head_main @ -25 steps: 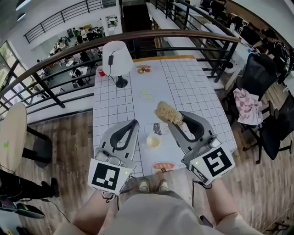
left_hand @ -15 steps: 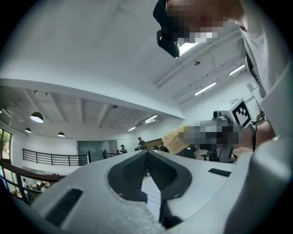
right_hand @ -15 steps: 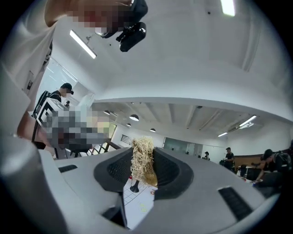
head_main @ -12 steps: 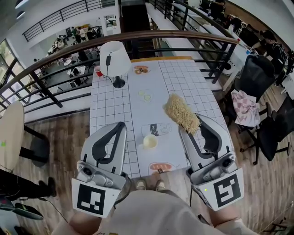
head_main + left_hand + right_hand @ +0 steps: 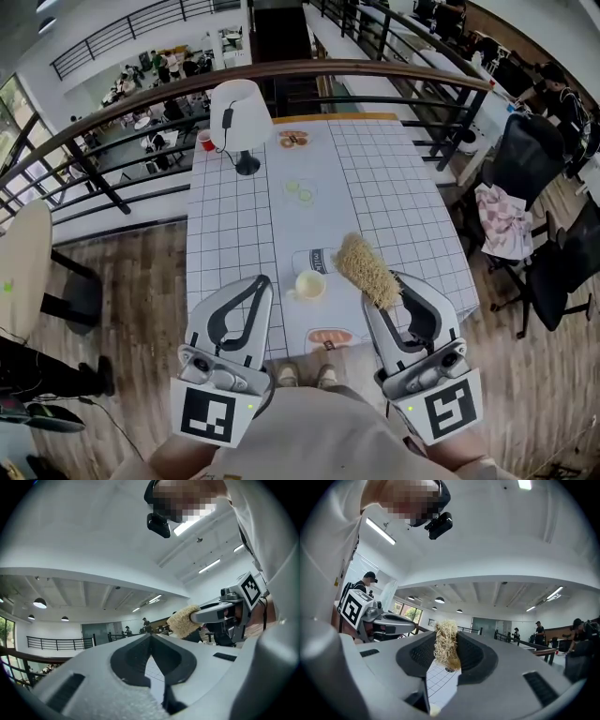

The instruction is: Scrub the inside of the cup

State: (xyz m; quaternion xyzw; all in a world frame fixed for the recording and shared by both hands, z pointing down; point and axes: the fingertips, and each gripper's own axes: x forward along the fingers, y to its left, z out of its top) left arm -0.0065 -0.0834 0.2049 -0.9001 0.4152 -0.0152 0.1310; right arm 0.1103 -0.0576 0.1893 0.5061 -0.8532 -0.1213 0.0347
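White grid-patterned surface (image 5: 225, 225) by a curved railing. A small round cream cup (image 5: 310, 284) stands upright near the front edge. The right hand-held gripper (image 5: 386, 292) is clenched on a straw-coloured, fibrous, oblong scrubber (image 5: 366, 267), which shows just right of the cup. The left hand-held gripper (image 5: 260, 281) is closed, with nothing between its smooth grey jaws.

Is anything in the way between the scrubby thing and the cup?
Nothing visible is. The loofah scrubber, clamped in the right gripper, hangs just right of the cup, with only bare table between them. The cup stands upright with its mouth uncovered.
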